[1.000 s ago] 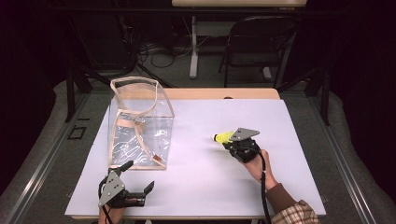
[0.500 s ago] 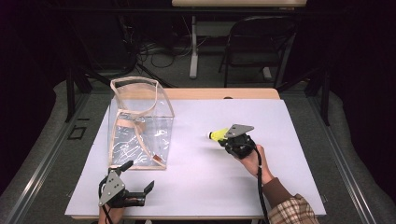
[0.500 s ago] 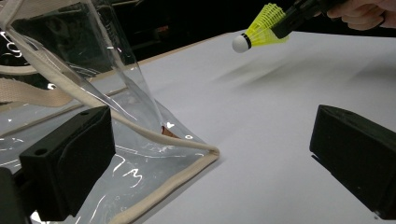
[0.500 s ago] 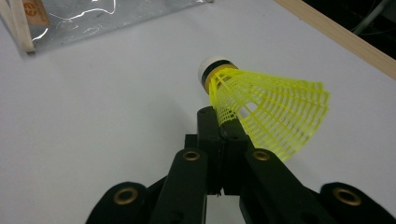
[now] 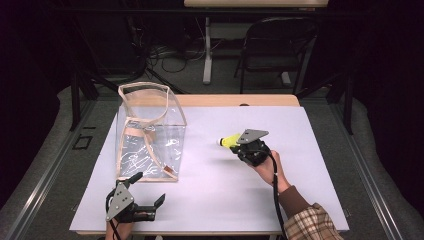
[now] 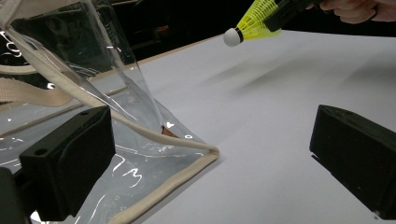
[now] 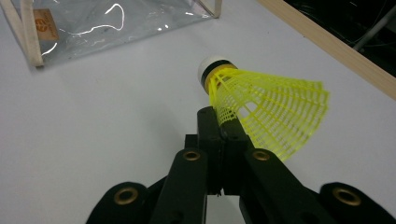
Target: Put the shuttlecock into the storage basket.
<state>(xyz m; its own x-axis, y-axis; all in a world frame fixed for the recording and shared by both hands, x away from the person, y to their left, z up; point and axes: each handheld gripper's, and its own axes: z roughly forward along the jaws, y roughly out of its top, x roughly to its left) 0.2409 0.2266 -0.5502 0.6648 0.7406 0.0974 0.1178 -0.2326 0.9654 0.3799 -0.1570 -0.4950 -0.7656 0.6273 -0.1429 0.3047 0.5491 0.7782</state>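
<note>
A white-covered counter point(image 5: 210, 200) is spreading across the middle of the high view, with a bare wooden strip showing along its far edge. A clear plastic bag point(image 5: 150, 135) trimmed in beige webbing is standing upright on the left part of the counter, its mouth gaping upward and a beige handle strap drooping inside it; a small brown label is sitting at its lower near corner. Behind the counter a dark folding chair point(image 5: 277, 50) is standing on the floor. The person's right hand point(image 5: 267, 167), with a plaid sleeve point(image 5: 312, 225) trailing toward the near edge, is holding the right tongs point(image 5: 235, 145) above the counter right of centre, well apart from the bag. These tongs are clenching the mesh skirt of a yellow shuttlecock point(image 5: 229, 141), whose white cork tip is pointing left toward the bag; in the right gripper view the two black jaws are pressing together on the skirt's edge just behind the cork, and the shuttlecock is hanging clear of the surface. The left tongs point(image 5: 150, 202) are lying low at the near left edge of the counter, just in front of the bag's near corner, with the jaws spread wide and gripping nothing; in the left gripper view one jaw is sitting beside the bag's webbing-trimmed bottom edge.
</note>
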